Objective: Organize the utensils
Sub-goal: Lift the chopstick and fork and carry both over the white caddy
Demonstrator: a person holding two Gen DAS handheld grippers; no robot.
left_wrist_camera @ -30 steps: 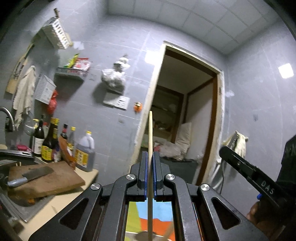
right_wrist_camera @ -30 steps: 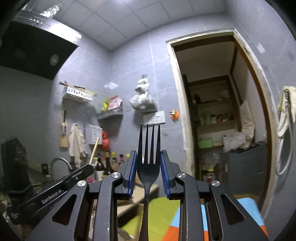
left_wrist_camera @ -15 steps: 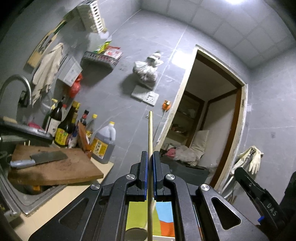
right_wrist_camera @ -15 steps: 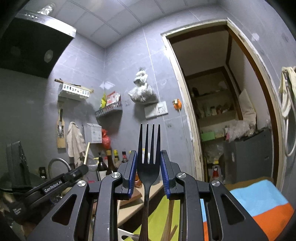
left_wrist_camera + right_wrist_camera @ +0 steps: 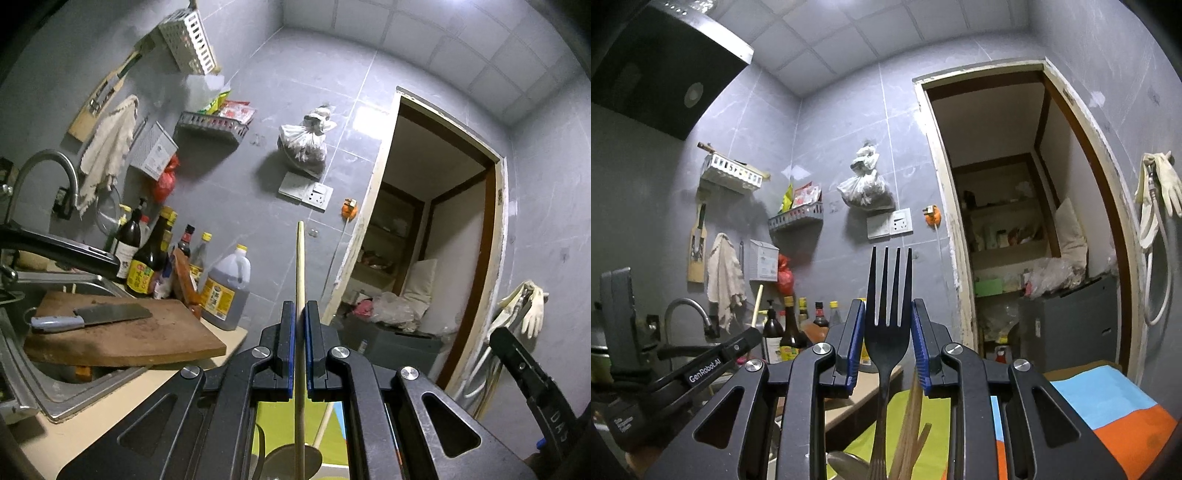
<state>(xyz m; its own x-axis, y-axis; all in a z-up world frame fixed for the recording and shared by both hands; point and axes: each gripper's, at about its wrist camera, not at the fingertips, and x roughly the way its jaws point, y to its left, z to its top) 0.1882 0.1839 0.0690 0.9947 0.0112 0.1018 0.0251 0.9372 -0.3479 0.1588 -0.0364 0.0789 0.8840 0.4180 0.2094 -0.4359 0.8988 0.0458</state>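
My left gripper [image 5: 300,314] is shut on a thin wooden chopstick [image 5: 300,258] that stands upright between its blue pads. My right gripper [image 5: 888,317] is shut on a black fork [image 5: 888,291], tines up, with the pads against the edges of its head. Under the left jaws I see a round metal utensil end [image 5: 293,458] and another wooden stick [image 5: 325,421]. Under the right jaws, several wooden sticks [image 5: 908,435] and a metal spoon [image 5: 846,465] stand together; what holds them is hidden. The right wrist view shows one left-gripper finger [image 5: 738,345] at lower left.
A wooden cutting board [image 5: 140,336] with a cleaver [image 5: 92,317] lies over the sink [image 5: 44,384] at left, beside a faucet [image 5: 48,162] and several bottles [image 5: 221,291]. A green, blue and orange mat [image 5: 1108,406] lies below. An open doorway [image 5: 1015,221] is ahead.
Both grippers have sunk, each keeping its hold. The counter and cutting board now look closer, and the standing utensils have risen into view under both pairs of jaws.
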